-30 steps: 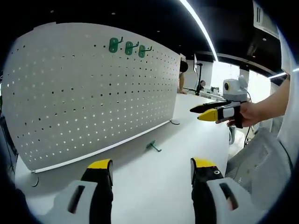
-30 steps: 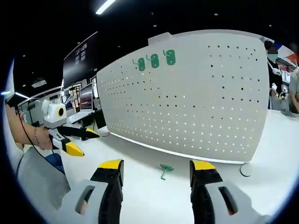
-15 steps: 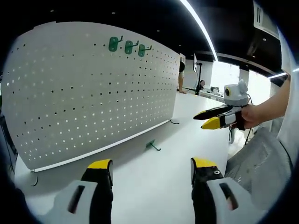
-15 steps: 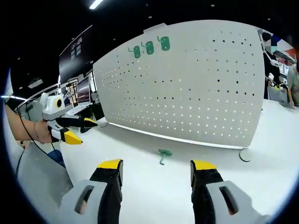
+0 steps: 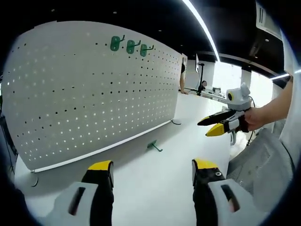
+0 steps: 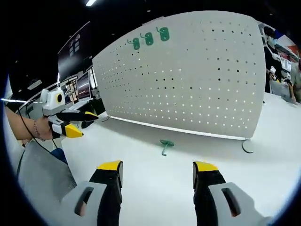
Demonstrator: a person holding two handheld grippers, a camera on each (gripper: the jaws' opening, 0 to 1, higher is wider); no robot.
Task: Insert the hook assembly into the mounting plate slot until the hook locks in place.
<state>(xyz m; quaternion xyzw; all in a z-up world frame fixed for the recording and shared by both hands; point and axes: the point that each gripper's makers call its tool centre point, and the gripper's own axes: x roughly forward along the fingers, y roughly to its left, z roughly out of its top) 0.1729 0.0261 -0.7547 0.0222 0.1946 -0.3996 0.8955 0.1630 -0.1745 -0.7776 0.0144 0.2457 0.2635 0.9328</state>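
A green hook is seen lying on the white counter just before the pegboard, while both grippers are held with fingers spread apart, empty.

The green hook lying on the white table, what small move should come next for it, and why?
Probably ease the right gripper forward and down toward the small green hook. That hook lies loose on the white table in front of the white perforated board, where three green hooks already hang. The right gripper's jaws stand open and empty, roughly facing it; the left gripper sits off to the side.
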